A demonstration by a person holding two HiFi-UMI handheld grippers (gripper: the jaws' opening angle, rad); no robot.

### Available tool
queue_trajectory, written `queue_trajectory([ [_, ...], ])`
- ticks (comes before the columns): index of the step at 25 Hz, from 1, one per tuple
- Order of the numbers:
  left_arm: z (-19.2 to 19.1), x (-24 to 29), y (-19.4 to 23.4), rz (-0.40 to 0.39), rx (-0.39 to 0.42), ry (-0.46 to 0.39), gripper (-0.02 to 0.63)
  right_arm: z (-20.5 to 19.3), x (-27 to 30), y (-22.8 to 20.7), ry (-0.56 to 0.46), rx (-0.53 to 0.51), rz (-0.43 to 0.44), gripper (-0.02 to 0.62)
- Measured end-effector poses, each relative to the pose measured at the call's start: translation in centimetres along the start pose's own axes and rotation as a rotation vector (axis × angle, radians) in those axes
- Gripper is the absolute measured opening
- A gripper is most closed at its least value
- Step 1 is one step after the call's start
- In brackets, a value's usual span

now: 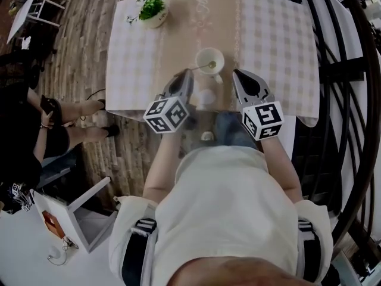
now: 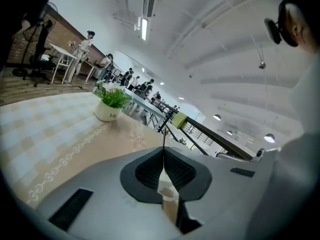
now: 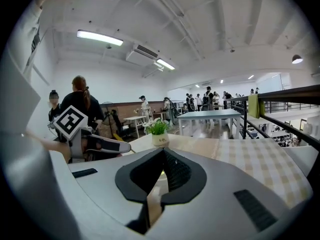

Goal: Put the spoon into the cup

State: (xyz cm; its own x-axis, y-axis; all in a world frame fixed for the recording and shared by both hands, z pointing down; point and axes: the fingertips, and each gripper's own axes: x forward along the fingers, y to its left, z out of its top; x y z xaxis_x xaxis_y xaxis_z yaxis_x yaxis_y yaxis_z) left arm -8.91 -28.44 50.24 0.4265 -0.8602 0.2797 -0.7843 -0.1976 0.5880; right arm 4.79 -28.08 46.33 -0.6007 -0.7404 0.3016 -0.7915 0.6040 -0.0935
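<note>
Checked cloth on worktop (image 1: 280,40). White cup (image 1: 209,58) sits upper middle of head view, spoon (image 1: 204,67) already in it, handle poking out lower left toward left gripper (image 1: 189,72), can't tell if touching. Right gripper (image 1: 236,72) just right of cup. Both grippers' jaws pressed together. Potted plant (image 1: 152,8) top left.

The surface (image 1: 274,34) is a square table under a pale checked cloth with a plain beige band running near to far down its middle. A potted plant (image 1: 152,11) stands at the far left corner. A white cup (image 1: 210,60) stands on the band, with a pale round thing (image 1: 205,98) on its near side.
</note>
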Motion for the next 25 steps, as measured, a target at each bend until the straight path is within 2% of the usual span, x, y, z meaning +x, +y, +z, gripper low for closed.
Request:
queue_trajectory([
  [14, -2.5, 4.3, 1.9, 0.066, 0.018, 0.098, 0.005, -2.1, 3.2, -2.6, 0.057, 0.023, 0.04, 0.0],
  [25, -4.0, 5.5, 2.6, 0.104, 0.043, 0.165, 0.005, -2.4, 4.2, -2.9, 0.071, 0.034, 0.06, 0.0],
])
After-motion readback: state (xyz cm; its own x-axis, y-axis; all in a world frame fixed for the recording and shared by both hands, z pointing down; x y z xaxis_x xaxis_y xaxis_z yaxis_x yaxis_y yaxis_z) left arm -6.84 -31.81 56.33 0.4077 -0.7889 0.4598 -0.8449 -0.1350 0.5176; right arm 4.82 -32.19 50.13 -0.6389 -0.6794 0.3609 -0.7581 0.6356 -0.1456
